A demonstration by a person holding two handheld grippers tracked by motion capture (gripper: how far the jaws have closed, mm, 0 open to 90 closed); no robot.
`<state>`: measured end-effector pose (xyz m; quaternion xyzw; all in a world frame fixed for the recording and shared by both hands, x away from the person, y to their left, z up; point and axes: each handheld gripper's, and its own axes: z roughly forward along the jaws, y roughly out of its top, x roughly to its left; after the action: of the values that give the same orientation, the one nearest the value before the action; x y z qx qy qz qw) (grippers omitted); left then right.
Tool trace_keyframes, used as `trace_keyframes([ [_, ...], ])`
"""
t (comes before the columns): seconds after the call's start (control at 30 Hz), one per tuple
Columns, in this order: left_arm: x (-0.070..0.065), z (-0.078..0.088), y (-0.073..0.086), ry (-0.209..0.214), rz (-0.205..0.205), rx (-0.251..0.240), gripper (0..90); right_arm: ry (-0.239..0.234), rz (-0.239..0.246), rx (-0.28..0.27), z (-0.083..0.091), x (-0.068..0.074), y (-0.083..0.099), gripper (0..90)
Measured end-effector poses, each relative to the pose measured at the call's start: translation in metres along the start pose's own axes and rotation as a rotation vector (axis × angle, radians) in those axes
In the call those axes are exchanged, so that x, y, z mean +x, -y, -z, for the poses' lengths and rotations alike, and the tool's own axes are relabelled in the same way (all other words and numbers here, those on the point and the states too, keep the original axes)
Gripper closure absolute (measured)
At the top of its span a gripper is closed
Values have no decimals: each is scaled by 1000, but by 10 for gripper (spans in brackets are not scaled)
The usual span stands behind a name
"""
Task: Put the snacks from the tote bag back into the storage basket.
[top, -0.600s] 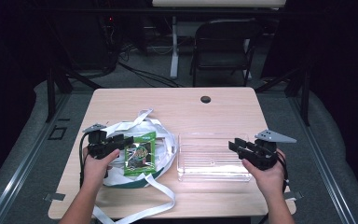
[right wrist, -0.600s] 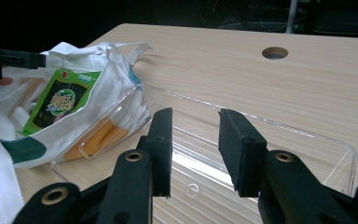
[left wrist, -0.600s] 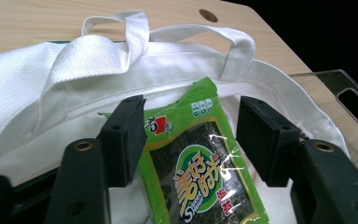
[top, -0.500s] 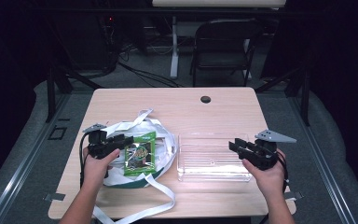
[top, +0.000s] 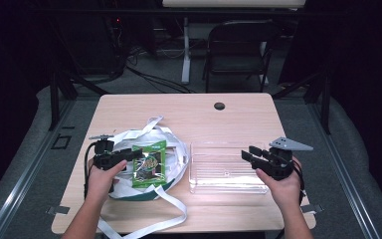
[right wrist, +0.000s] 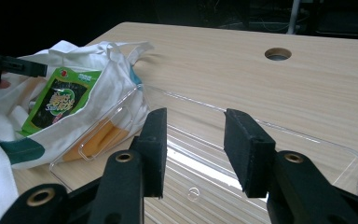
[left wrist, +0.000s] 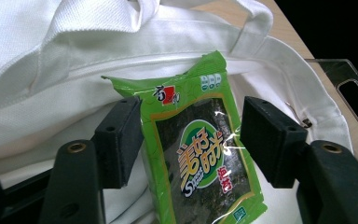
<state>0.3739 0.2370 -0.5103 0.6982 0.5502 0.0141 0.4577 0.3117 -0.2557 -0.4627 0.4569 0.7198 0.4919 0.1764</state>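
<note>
Your left gripper point(left wrist: 191, 140) has its fingers wide, straddling the seaweed pack point(left wrist: 200, 154) on the white bag point(top: 171, 149) near the counter's left edge. Close squarely on the pack's sides, avoiding the cloth. The right gripper point(right wrist: 193, 149) waits wide over the clear tray point(top: 224, 172).

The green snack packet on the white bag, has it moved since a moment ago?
No. In the high view the green snack packet lies at the same spot on the white bag, the same gap from the clear tray.
</note>
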Motion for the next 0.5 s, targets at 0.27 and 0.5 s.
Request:
trace_keyframes([
  [0.27, 0, -9, -7, -58, 42, 82, 352, -5, 4, -17, 5, -1, -3, 552],
  [0.5, 8, -24, -11, -74, 57, 170, 353, -8, 3, -21, 5, -2, -4, 541],
])
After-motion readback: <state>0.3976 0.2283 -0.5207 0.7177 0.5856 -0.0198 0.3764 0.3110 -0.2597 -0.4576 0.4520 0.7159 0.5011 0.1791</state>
